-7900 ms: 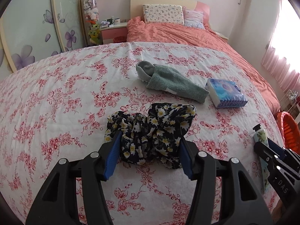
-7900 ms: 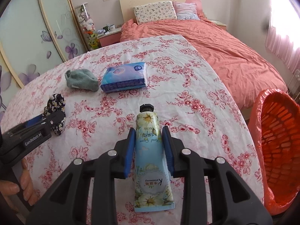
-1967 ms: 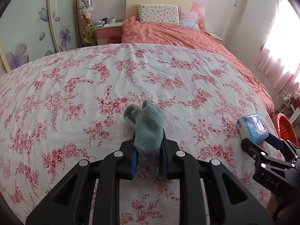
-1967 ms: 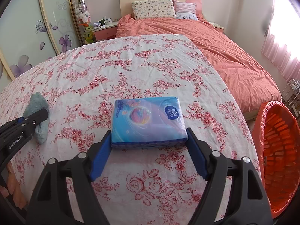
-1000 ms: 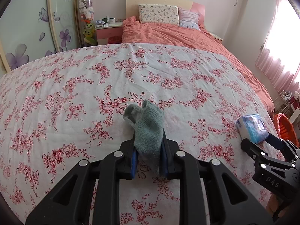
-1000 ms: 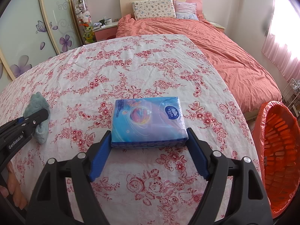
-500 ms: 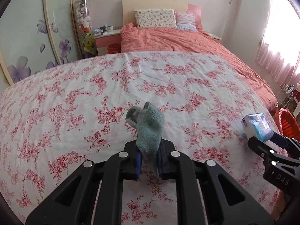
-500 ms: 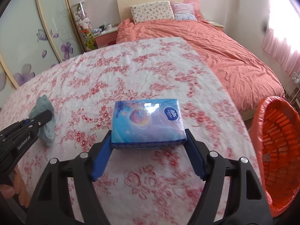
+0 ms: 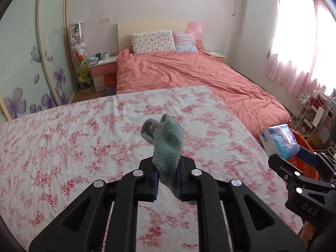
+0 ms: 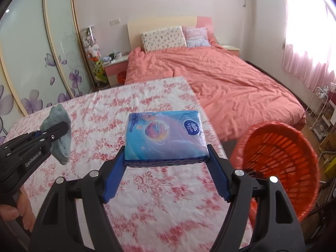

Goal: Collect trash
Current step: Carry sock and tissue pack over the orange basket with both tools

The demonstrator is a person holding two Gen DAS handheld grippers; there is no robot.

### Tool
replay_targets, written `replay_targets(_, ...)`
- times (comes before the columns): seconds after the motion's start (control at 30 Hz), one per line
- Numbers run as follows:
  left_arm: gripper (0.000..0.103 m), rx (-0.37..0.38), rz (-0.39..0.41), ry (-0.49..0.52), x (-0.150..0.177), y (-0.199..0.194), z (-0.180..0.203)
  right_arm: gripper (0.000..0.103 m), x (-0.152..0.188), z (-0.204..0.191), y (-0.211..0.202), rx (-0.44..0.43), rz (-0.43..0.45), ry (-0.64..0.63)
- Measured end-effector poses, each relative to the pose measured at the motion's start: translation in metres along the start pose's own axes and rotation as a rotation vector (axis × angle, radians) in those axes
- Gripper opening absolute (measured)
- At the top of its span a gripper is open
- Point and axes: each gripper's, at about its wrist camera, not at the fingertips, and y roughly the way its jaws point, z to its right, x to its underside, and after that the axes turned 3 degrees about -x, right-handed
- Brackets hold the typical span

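Observation:
My left gripper (image 9: pixel 167 181) is shut on a grey-green sock (image 9: pixel 167 145) and holds it up off the flowered table cloth (image 9: pixel 73 138); the sock's toe hangs below the blue pads. The same sock (image 10: pixel 59 134) shows at the left of the right wrist view, in the left gripper (image 10: pixel 53 134). My right gripper (image 10: pixel 166 163) is shut on a blue tissue pack (image 10: pixel 164 135), lifted clear of the cloth. That pack (image 9: pixel 279 140) also appears at the right edge of the left wrist view. An orange mesh basket (image 10: pixel 279 159) stands on the floor right of the table.
Beyond the table lies a bed with a salmon cover (image 9: pixel 189 73) and pillows. A sliding wardrobe with purple flowers (image 10: pixel 31 67) runs along the left. A pink curtain (image 9: pixel 294 42) and a wire rack (image 10: pixel 321 109) are at the right. A person's hand (image 10: pixel 19 212) holds the left gripper.
Both grippers have risen off the table with their loads. The sock and the tissue pack now hang above the cloth, and more of the bed and the basket shows.

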Motion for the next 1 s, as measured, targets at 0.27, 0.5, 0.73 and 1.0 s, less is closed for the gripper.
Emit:
replay_targets(0.27, 0.013, 0.087, 0.038, 0.036, -0.007, -0.032, 0.04, 0.072, 0.0, 0.039, -0.059, 0.036, 0.081, 0.055)
replay_targets(0.5, 0.013, 0.17, 0.053, 0.085, -0.008, -0.044, 0.082, 0.072, 0.007, 0.086, -0.094, 0.071, 0.119, 0.119)
replay_targets(0.73, 0.013, 0.247, 0.047, 0.156, -0.004, -0.04, 0.136, 0.072, 0.019, 0.134, -0.111, 0.115, 0.136, 0.184)
replay_targets(1.0, 0.013, 0.318, 0.035, 0.235, 0.003, -0.026, 0.191, 0.072, 0.032, 0.187, -0.113, 0.154, 0.135, 0.268)
